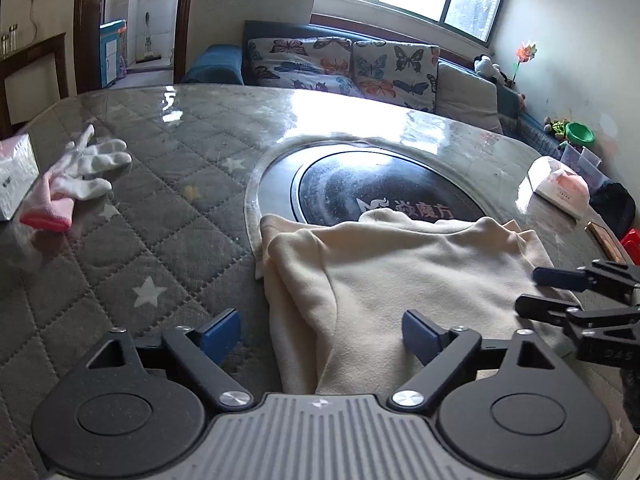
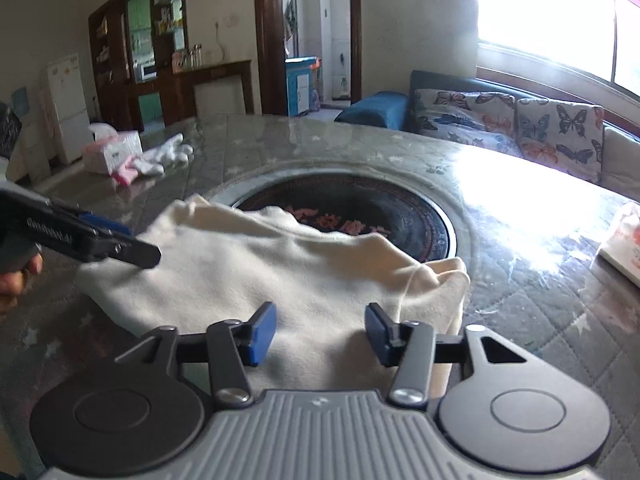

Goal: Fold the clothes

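A cream garment (image 1: 400, 272) lies folded on the quilted table, its far edge over the black round inset (image 1: 360, 188). My left gripper (image 1: 320, 336) hovers open over the garment's near left edge, with nothing between its blue pads. In the right wrist view the same garment (image 2: 280, 268) fills the middle. My right gripper (image 2: 320, 334) is open above its near right part, pads apart and empty. The right gripper also shows from the side (image 1: 528, 288) at the garment's right edge in the left wrist view. The left gripper (image 2: 136, 246) shows at its left edge in the right wrist view.
White and pink gloves (image 1: 80, 176) and a tissue box (image 1: 16, 176) lie at the table's left. A pink and white packet (image 1: 560, 188) sits at the right. A butterfly-print sofa (image 1: 344, 68) runs behind the table. A hand (image 2: 16, 280) holds the left gripper.
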Demonstrator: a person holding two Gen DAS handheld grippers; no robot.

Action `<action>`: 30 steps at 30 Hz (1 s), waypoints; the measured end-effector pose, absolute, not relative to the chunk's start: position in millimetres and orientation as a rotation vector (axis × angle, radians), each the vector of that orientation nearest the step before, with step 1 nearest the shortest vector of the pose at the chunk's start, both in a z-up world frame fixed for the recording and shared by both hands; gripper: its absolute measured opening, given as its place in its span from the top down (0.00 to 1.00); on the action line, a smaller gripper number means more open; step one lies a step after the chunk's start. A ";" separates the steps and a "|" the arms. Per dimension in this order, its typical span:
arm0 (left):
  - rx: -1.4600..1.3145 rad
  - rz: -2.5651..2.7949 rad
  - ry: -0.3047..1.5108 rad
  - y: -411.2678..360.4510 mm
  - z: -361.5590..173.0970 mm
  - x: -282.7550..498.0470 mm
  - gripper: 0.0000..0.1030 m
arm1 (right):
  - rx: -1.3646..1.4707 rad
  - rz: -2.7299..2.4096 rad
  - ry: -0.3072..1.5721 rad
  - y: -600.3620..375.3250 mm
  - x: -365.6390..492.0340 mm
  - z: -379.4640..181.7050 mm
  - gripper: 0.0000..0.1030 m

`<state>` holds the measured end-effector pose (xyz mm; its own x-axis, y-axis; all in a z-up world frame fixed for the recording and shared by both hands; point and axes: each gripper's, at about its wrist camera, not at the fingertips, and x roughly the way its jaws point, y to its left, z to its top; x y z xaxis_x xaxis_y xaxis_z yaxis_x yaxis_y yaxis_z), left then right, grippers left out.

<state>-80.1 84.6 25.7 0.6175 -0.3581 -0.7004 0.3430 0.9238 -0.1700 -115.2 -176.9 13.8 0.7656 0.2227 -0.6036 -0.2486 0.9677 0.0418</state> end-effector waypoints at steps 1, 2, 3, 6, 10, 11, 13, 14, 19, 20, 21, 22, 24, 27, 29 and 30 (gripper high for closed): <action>-0.014 -0.400 0.803 84.8 27.5 -81.2 0.05 | -0.040 0.257 0.636 -176.6 -118.6 16.7 0.38; -0.013 -0.398 0.797 85.3 28.8 -82.7 0.04 | -0.039 0.257 0.622 -176.2 -122.1 19.5 0.35; -0.013 -0.397 0.791 85.9 30.0 -84.2 0.00 | -0.038 0.258 0.607 -175.9 -125.6 22.4 0.27; -0.012 -0.391 0.773 87.6 33.8 -88.8 0.00 | -0.045 0.240 0.584 -174.8 -134.0 24.6 0.16; -0.011 -0.384 0.750 89.9 38.8 -95.0 0.00 | -0.016 0.221 0.577 -176.8 -141.9 26.3 0.00; -0.011 -0.382 0.744 90.5 40.0 -96.5 0.00 | -0.009 0.219 0.571 -177.4 -144.6 27.3 0.00; -0.011 -0.378 0.732 91.6 42.5 -99.6 0.00 | 0.000 0.211 0.556 -178.1 -150.5 29.8 0.00; -0.011 -0.376 0.727 92.2 43.8 -101.2 0.00 | 0.002 0.207 0.544 -177.9 -153.9 31.2 0.00; -0.002 -0.319 0.736 97.7 43.6 -104.3 0.00 | 0.037 0.214 0.510 -177.1 -163.5 34.8 0.00; -0.004 -0.307 0.737 100.1 42.8 -104.7 0.00 | 0.040 0.219 0.522 -176.1 -162.7 34.5 0.00; -0.007 -0.295 0.737 102.5 42.0 -105.1 0.00 | 0.043 0.223 0.536 -175.0 -161.8 34.1 0.00; -0.008 -0.288 0.737 105.2 41.5 -105.7 0.00 | 0.037 0.225 0.546 -172.6 -161.1 33.3 0.00; -0.003 -0.273 0.735 111.8 40.2 -106.2 0.00 | -0.010 0.236 0.566 -163.4 -159.8 32.6 0.00; -0.008 -0.250 0.731 122.0 41.7 -105.8 0.00 | -0.100 0.278 0.583 -145.3 -159.3 32.3 0.00; -0.028 -0.242 0.734 129.8 42.2 -103.3 0.00 | -0.149 0.316 0.583 -130.3 -156.7 31.0 0.00; -0.040 -0.242 0.742 133.6 41.9 -101.4 0.00 | -0.173 0.334 0.583 -122.8 -155.3 30.3 0.00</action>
